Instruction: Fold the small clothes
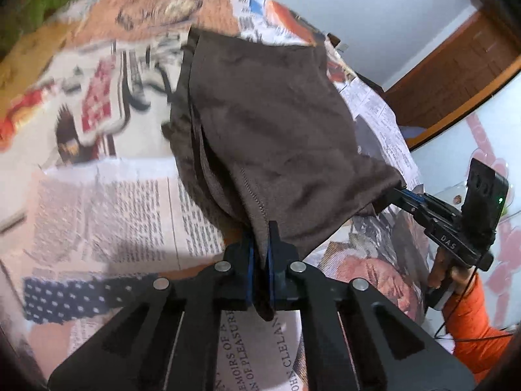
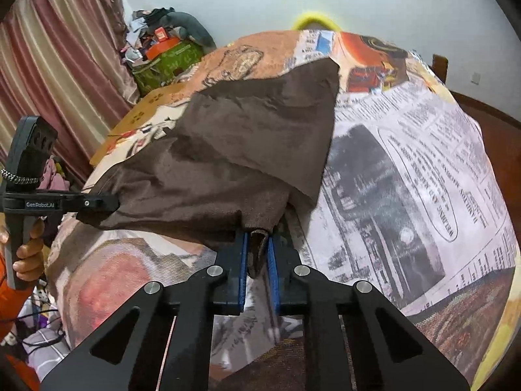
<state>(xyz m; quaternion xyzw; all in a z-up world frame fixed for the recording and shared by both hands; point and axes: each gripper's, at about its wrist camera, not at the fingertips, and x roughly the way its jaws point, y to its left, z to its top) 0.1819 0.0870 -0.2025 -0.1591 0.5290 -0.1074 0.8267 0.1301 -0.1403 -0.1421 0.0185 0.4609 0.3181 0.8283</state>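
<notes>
A brown cloth garment (image 1: 270,123) hangs lifted over a newspaper-print bed cover (image 1: 107,202). My left gripper (image 1: 260,247) is shut on the garment's near corner. My right gripper (image 2: 258,244) is shut on the other near corner of the same brown garment (image 2: 241,150). In the left wrist view the right gripper (image 1: 399,192) comes in from the right, held by a hand in an orange sleeve. In the right wrist view the left gripper (image 2: 114,203) comes in from the left. The garment's far edge rests on the cover; its underside is hidden.
The bed cover (image 2: 407,176) fills most of both views. A pile of clothes and boxes (image 2: 162,49) sits by pink curtains at the far left. A wooden bed frame (image 1: 456,75) lies to the right.
</notes>
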